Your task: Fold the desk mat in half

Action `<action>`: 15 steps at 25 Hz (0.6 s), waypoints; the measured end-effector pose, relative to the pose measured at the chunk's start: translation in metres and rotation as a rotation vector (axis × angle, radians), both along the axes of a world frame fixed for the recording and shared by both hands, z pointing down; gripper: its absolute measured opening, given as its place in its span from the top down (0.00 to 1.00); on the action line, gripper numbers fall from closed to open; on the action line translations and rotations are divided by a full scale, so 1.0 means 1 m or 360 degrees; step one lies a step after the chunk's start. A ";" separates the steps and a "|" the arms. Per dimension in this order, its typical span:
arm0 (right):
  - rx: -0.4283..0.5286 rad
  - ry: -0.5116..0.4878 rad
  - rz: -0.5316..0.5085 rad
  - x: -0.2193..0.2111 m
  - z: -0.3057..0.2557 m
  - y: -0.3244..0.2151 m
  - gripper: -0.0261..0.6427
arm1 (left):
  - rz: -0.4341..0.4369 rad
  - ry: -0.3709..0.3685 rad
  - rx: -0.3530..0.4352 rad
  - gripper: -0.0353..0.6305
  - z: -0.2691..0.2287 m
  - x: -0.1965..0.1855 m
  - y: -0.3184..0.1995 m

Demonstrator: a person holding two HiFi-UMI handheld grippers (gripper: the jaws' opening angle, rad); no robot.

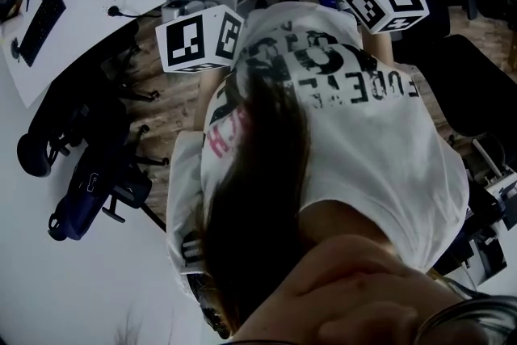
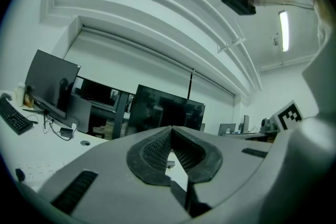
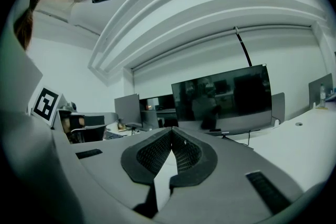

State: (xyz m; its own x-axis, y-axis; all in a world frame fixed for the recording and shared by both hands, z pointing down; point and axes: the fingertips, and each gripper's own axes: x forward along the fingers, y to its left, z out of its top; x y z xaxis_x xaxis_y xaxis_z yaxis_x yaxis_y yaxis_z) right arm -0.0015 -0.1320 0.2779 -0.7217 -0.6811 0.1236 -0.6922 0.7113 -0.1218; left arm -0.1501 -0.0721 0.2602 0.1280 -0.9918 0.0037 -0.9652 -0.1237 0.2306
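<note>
No desk mat shows in any view. The head view looks down on the person's white printed T-shirt (image 1: 355,117) and long dark hair. Both grippers are held up in front of the chest, and their marker cubes show at the left (image 1: 199,36) and the right (image 1: 386,0). In the left gripper view, the left gripper (image 2: 171,129) is shut, its ribbed pads meeting at the tips with nothing between them. The right gripper (image 3: 171,130) is likewise shut and empty. Both point out level across the office.
White desks curve round the person. A keyboard (image 1: 39,20) lies on the left desk, and a dark office chair (image 1: 89,174) stands below it. Dark monitors (image 2: 165,110) stand ahead of the left gripper, and a large screen (image 3: 226,99) ahead of the right.
</note>
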 end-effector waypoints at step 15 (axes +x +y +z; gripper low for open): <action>-0.0035 0.0060 0.0017 -0.018 0.011 -0.019 0.96 | 0.0039 0.0070 -0.0046 0.94 0.017 -0.014 -0.027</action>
